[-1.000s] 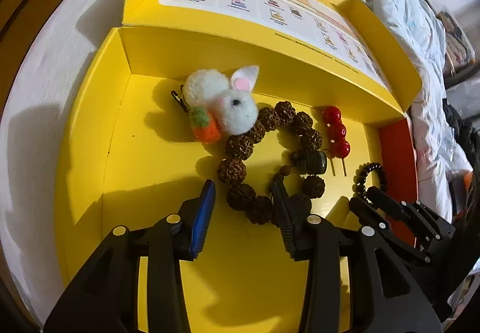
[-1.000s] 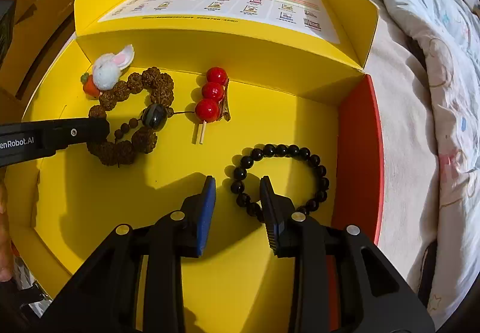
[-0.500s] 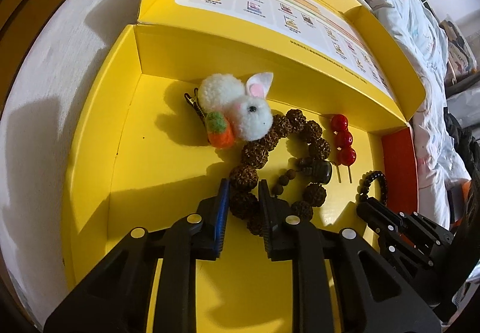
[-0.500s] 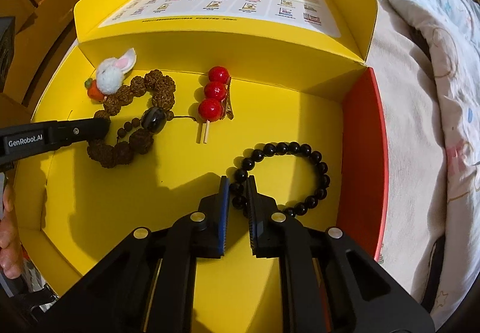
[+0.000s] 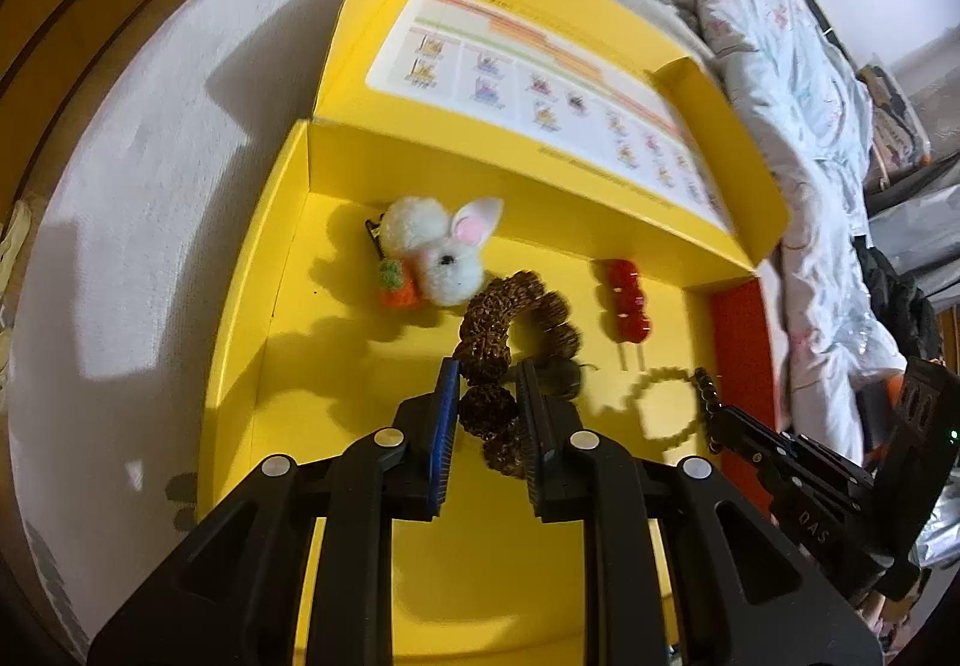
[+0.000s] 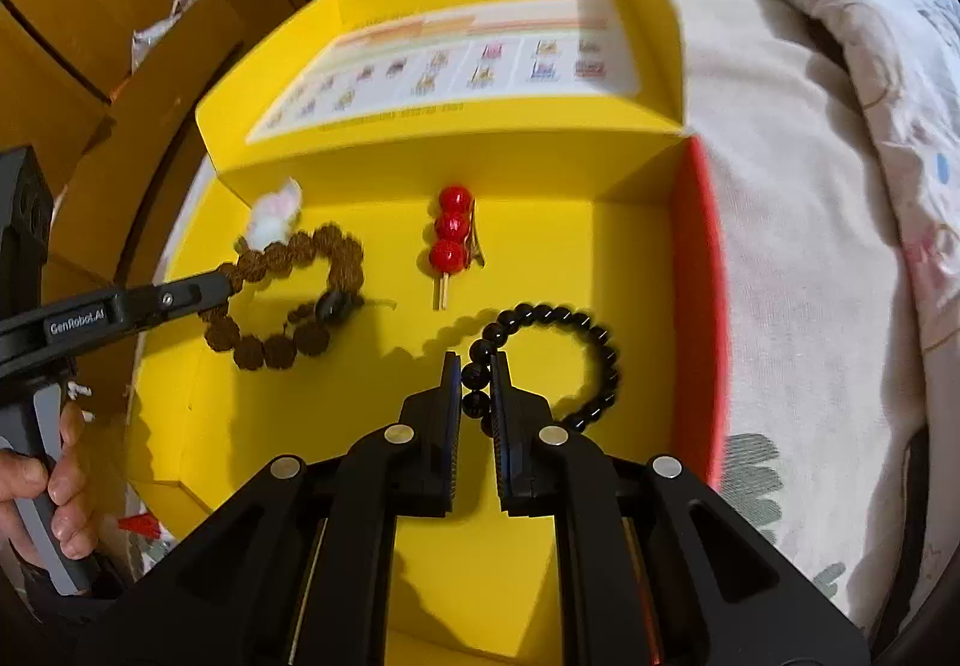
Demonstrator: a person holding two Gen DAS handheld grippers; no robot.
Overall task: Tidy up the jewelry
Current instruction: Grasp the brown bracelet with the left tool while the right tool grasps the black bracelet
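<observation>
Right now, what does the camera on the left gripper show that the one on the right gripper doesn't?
Only the left wrist view shows the white bunny charm whole, with its orange carrot.

Only the right wrist view shows a hand on the left gripper's handle, and the black bead bracelet as a full loop.

Both show the yellow box, the brown seed bracelet, and the red bead clip.

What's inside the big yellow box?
In the yellow box: bunny clip, brown bead bracelet, red berry clip, black bead bracelet. The grippers hide some floor.
</observation>
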